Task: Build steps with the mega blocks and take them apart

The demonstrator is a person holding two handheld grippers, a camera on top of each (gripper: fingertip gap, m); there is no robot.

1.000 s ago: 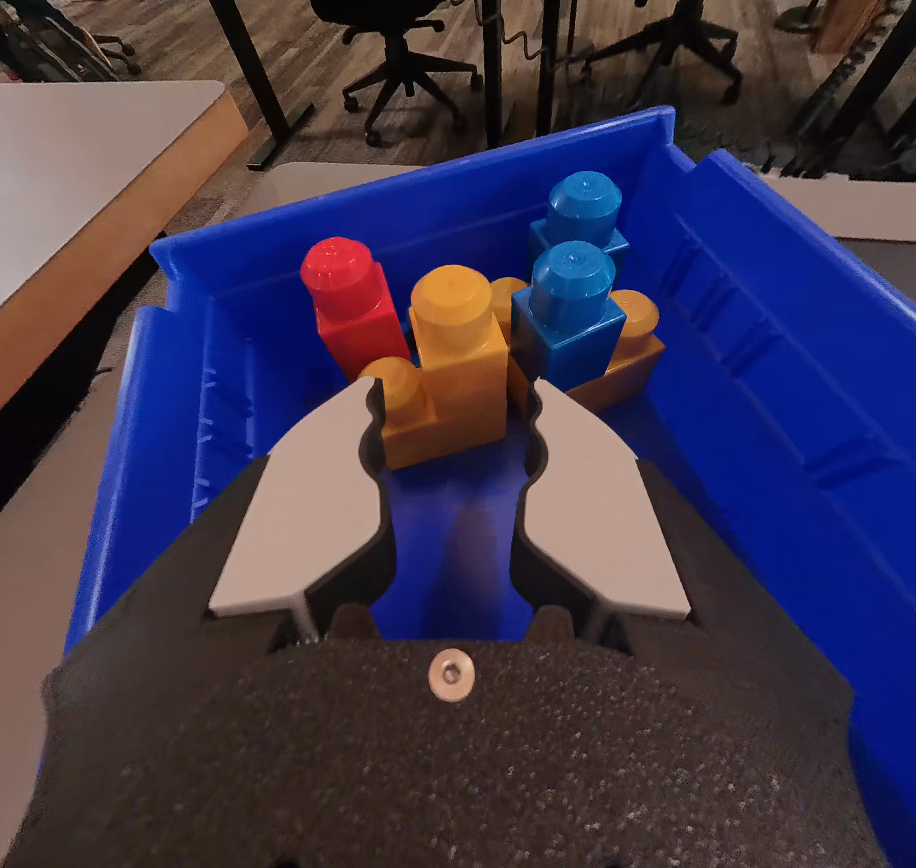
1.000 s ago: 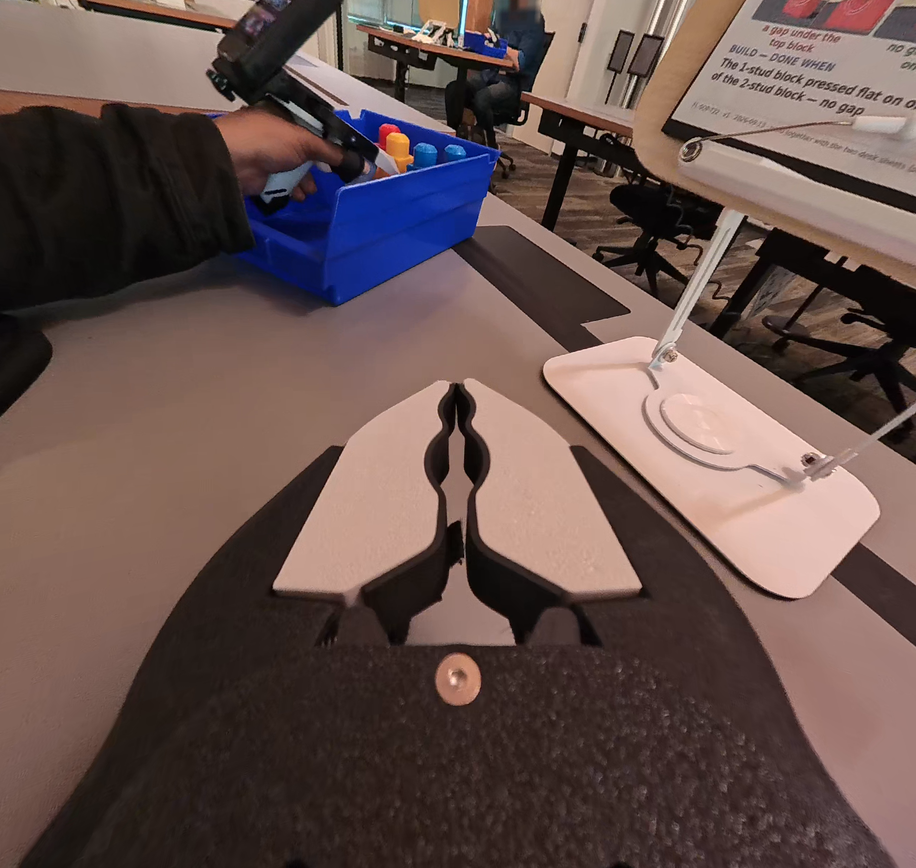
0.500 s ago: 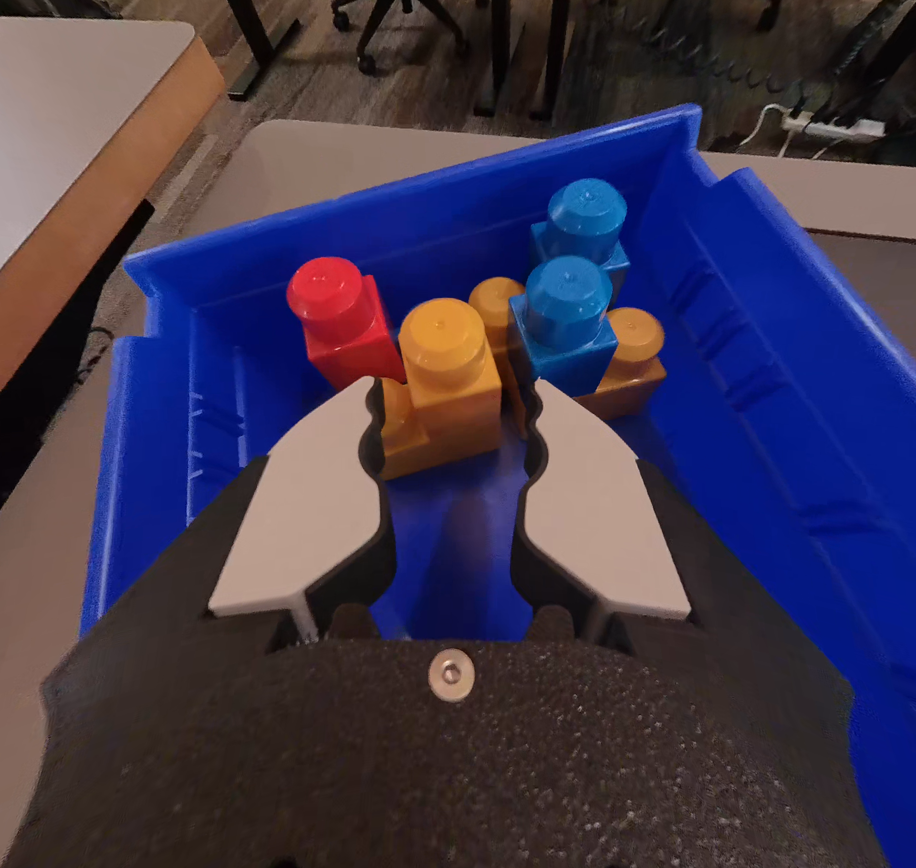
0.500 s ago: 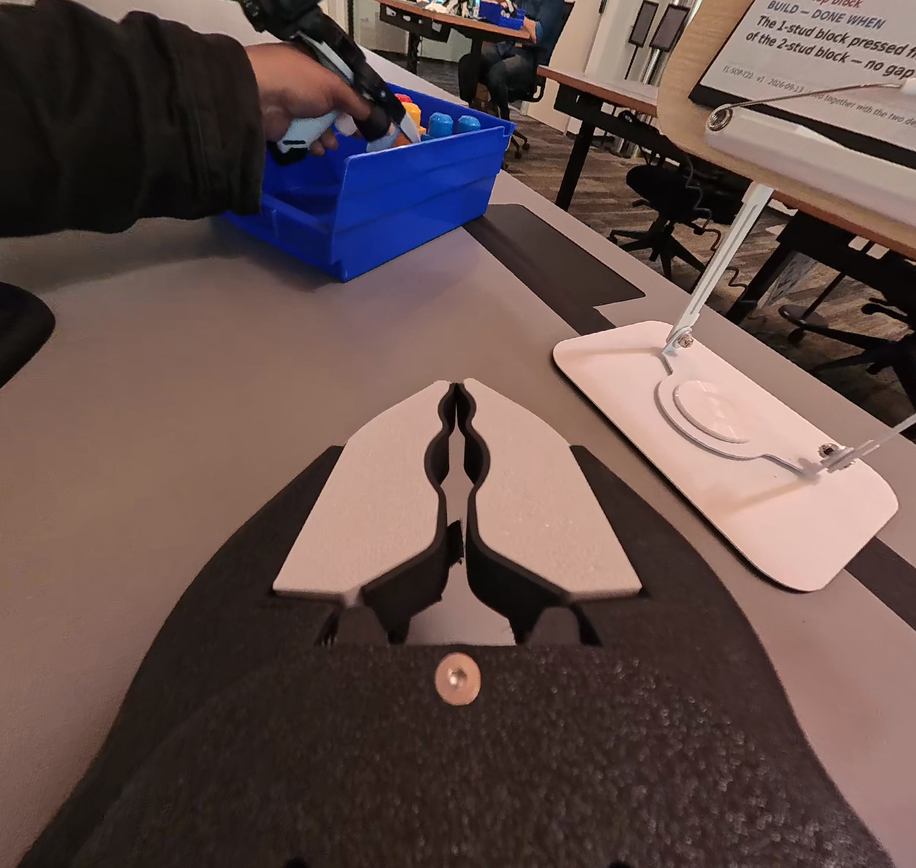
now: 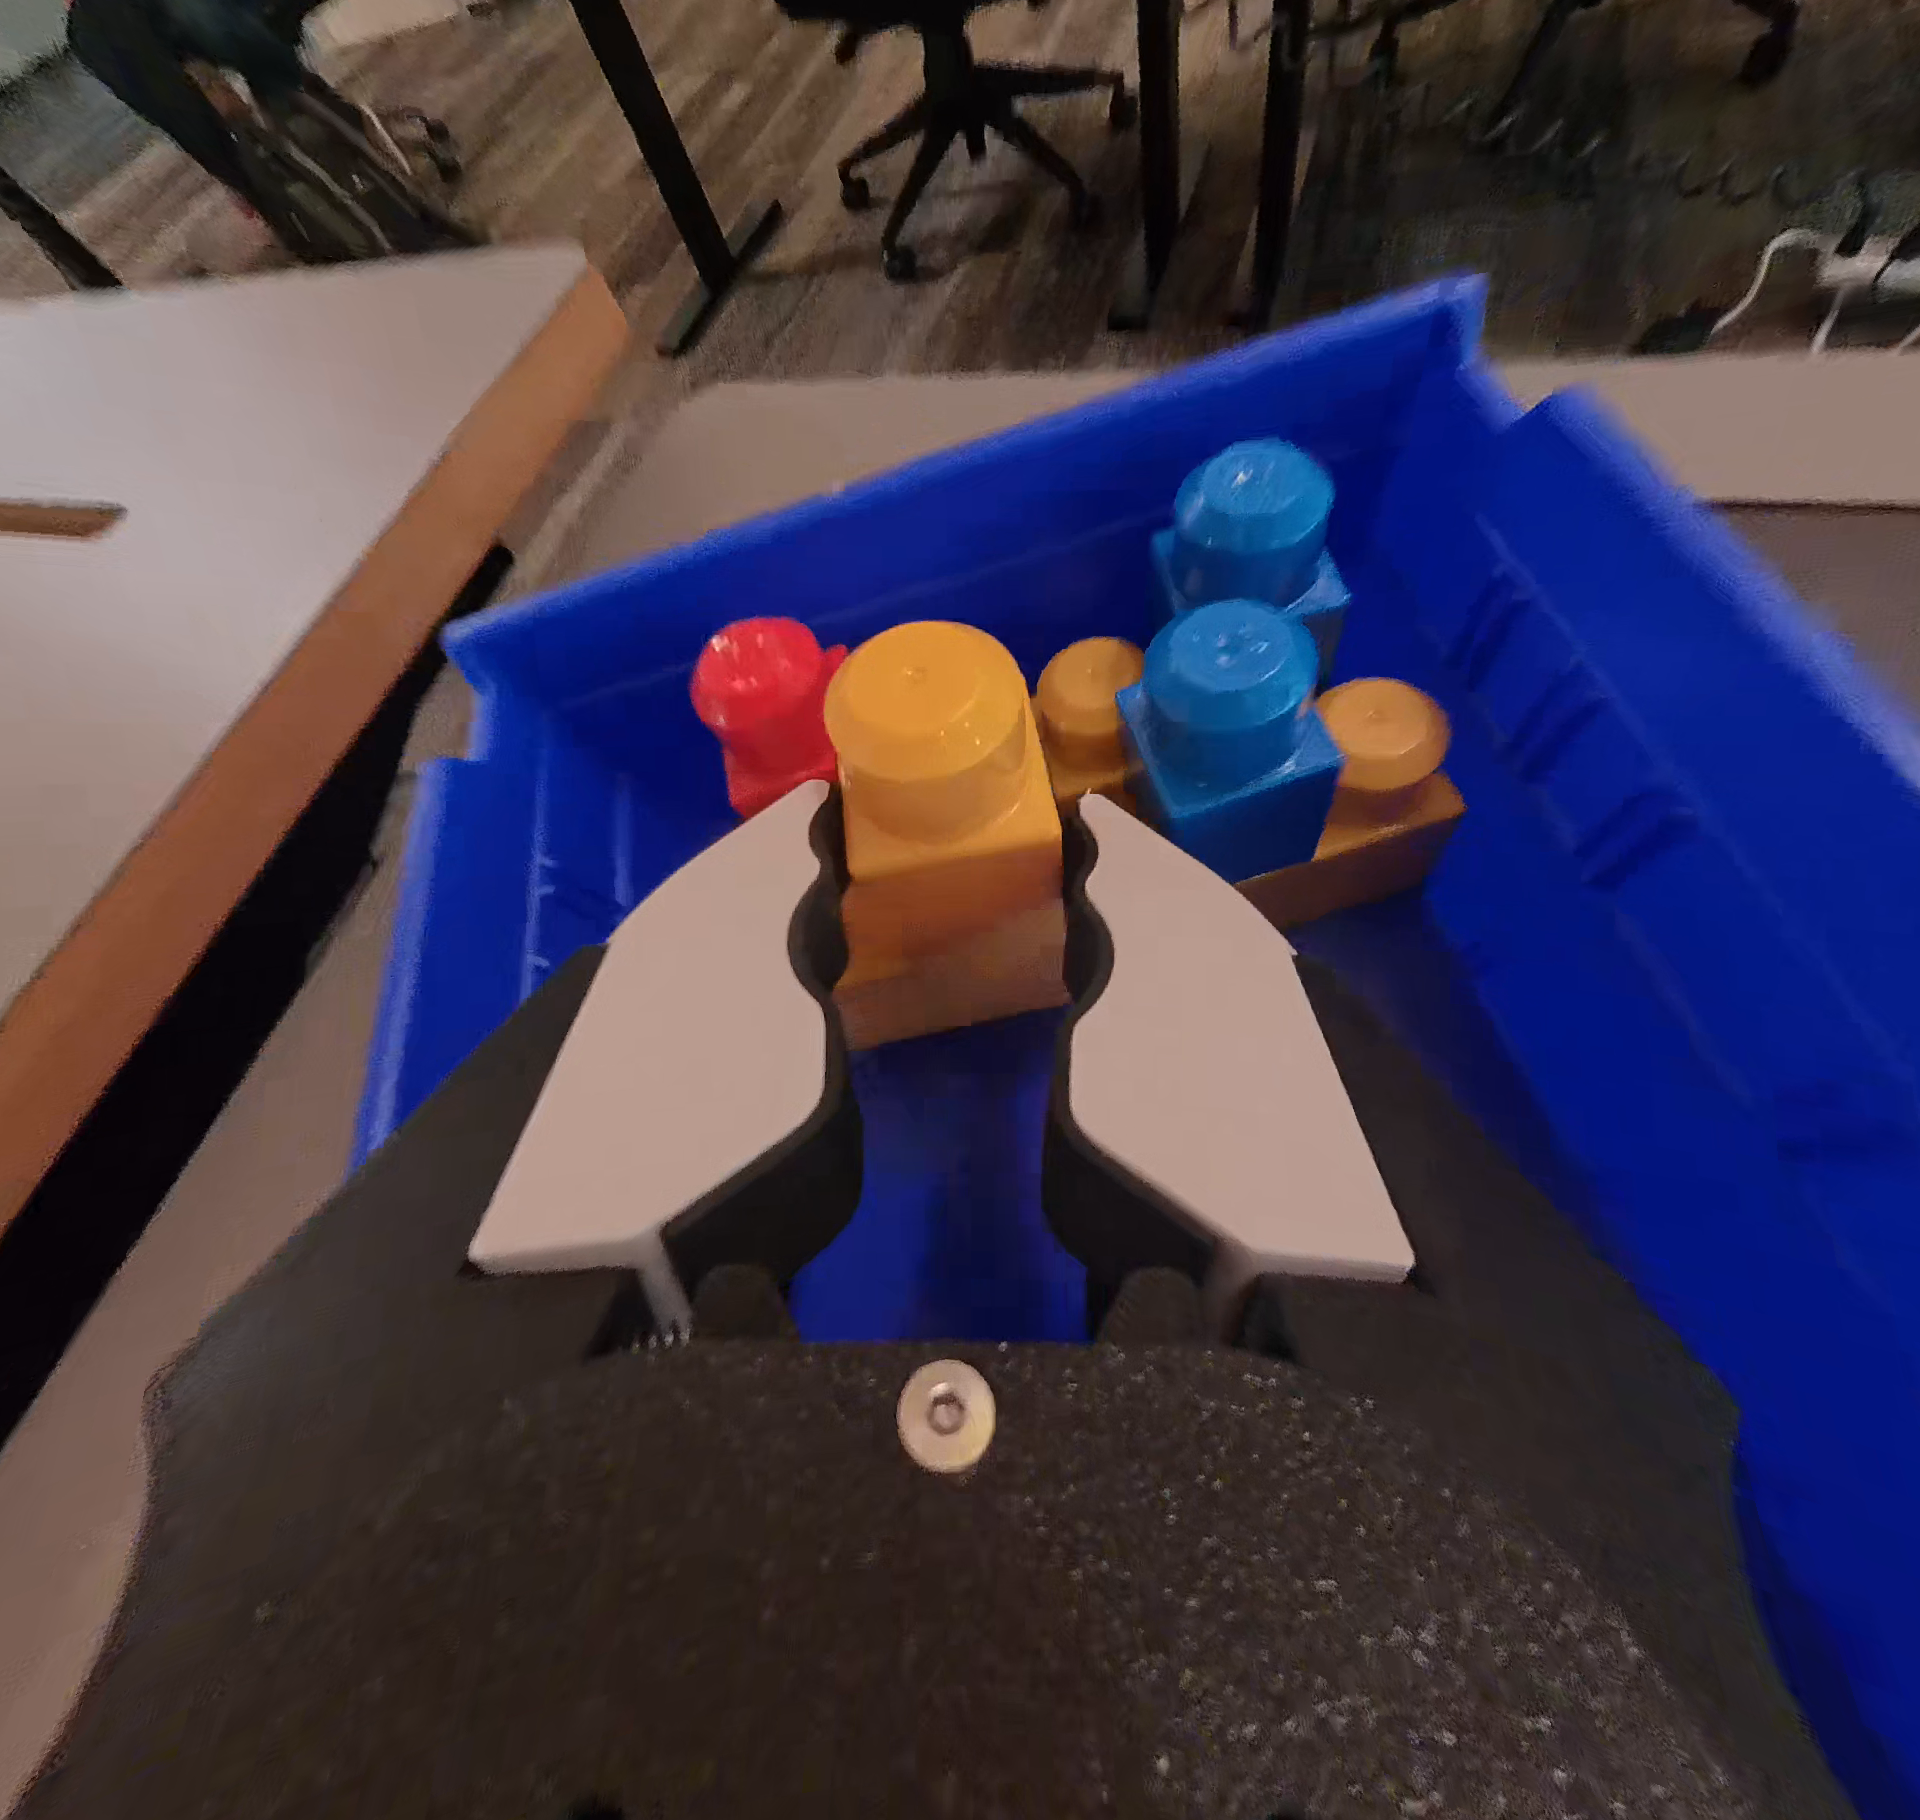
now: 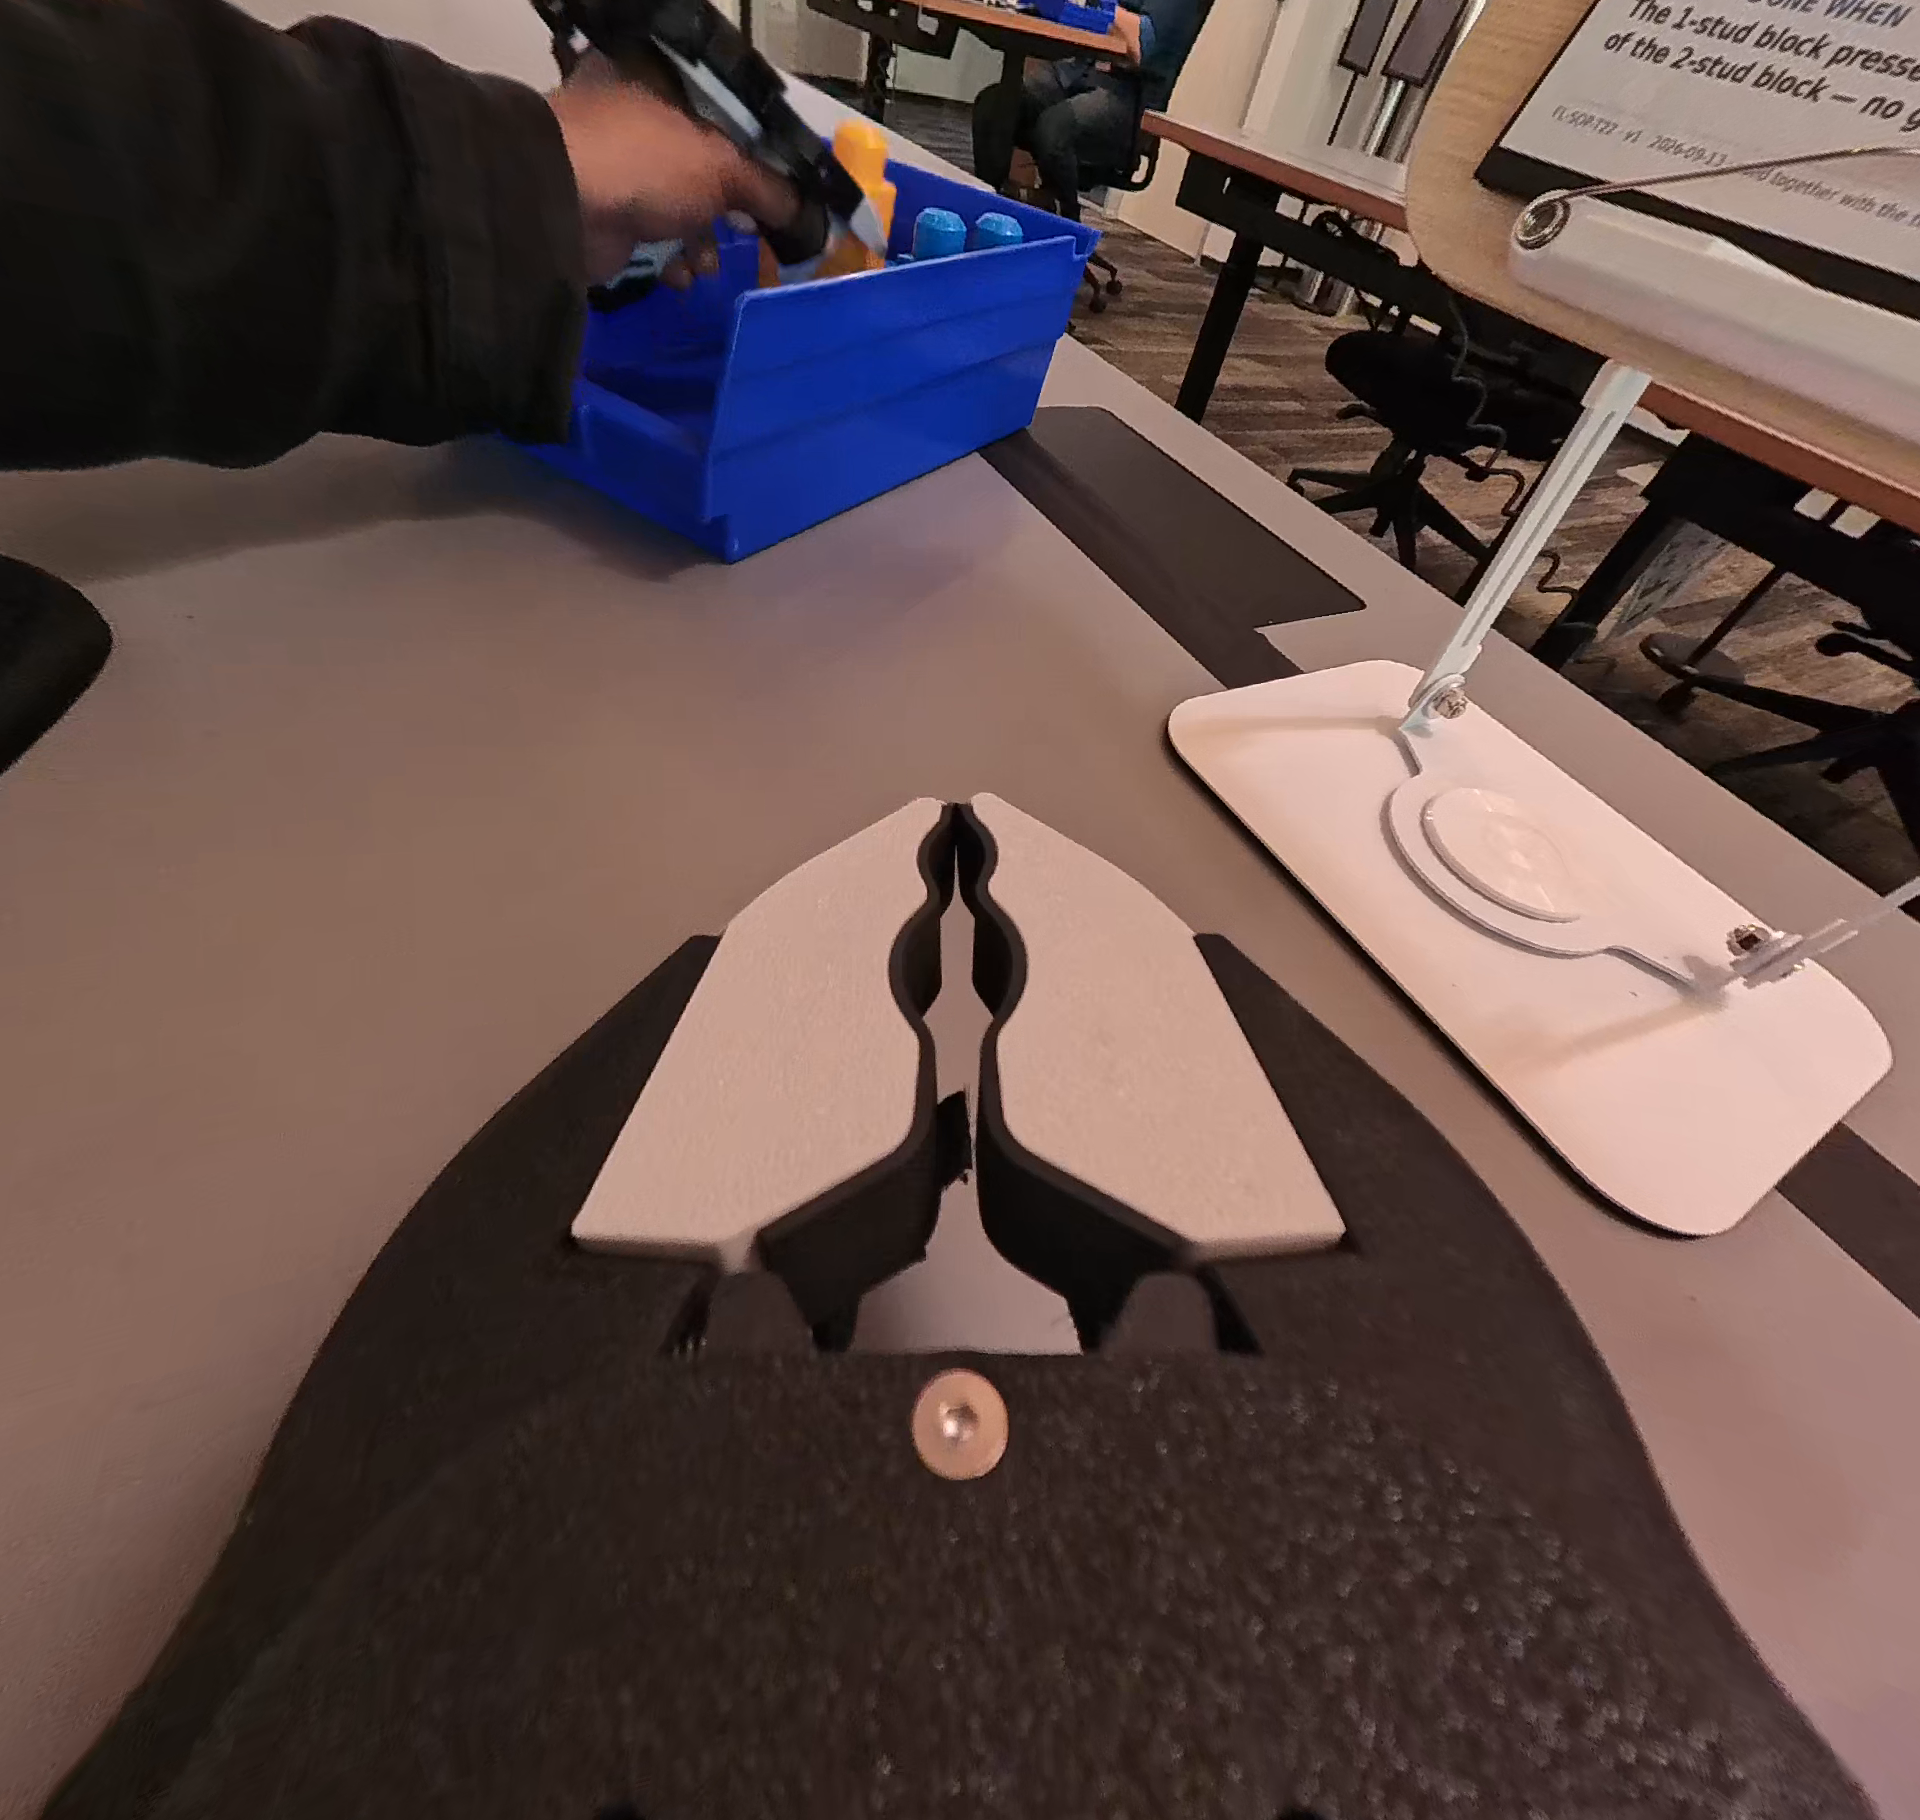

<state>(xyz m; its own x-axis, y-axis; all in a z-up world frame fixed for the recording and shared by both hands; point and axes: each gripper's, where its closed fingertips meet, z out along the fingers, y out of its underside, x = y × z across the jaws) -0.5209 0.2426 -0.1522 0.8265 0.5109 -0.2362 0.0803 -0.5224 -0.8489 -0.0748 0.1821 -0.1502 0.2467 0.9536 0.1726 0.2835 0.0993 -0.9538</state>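
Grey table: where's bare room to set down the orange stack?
The grey table lies bare between the blue bin, the white stand base and the right gripper. The bin's far end is crowded with blocks; its near floor is bare.

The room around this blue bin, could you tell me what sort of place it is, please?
Probably an open-plan office or lab: rows of desks, wheeled office chairs, and a clipboard stand on the grey table.

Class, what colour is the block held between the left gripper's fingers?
Orange-yellow block; clearest in the left wrist view.
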